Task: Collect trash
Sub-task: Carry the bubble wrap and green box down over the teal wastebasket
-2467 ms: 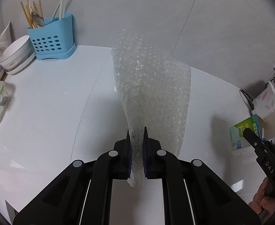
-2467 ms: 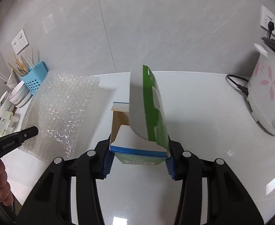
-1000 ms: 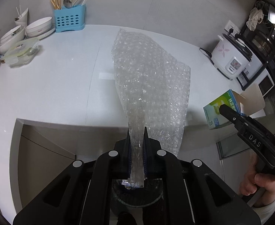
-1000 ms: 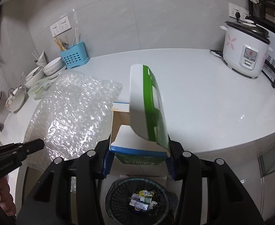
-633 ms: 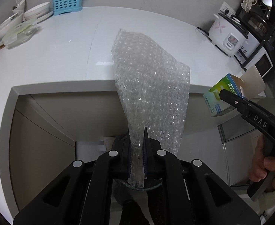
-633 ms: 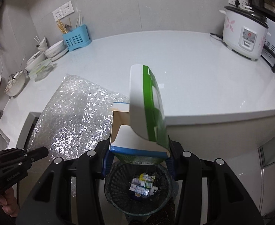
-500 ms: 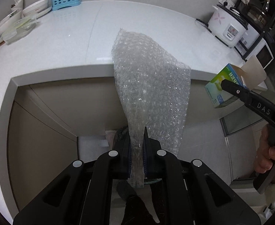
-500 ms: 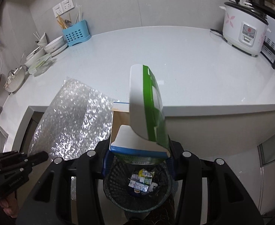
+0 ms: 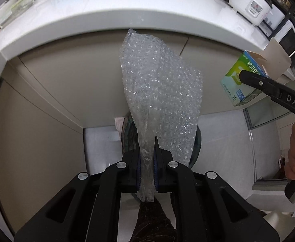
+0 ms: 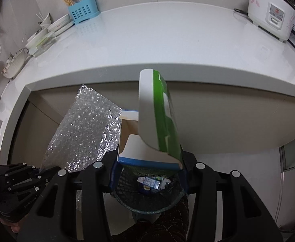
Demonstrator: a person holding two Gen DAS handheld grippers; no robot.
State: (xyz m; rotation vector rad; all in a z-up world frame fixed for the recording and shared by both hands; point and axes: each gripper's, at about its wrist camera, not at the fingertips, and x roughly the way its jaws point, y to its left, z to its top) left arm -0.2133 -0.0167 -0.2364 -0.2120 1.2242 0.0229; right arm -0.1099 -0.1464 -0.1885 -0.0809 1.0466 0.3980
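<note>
Landmark: the black mesh waste bin (image 10: 147,199) on the floor in front of the desk (image 10: 167,40).

The left gripper (image 9: 147,157) is clamped tight on one gathered edge of a sheet of bubble wrap (image 9: 159,84), which stands out ahead of the jaws just above the bin, hiding most of its rim in the left wrist view. The wrap looks nearly weightless, limp and springy; it should be hard to damage, but a pinch on a bunched edge, as here, is the sensible hold, since a flat face would slide or billow.

The right gripper (image 10: 147,161) is partly open across the width of an empty green-and-white carton (image 10: 157,121), its pads pressing the two side walls near the base, directly over the bin. The top flaps stand open. Thin card like this is light and crushable, so the grip belongs low on the walls, where the folds stiffen it.

The bin already holds a few small printed packets (image 10: 149,182); there seems room for both pieces.
</note>
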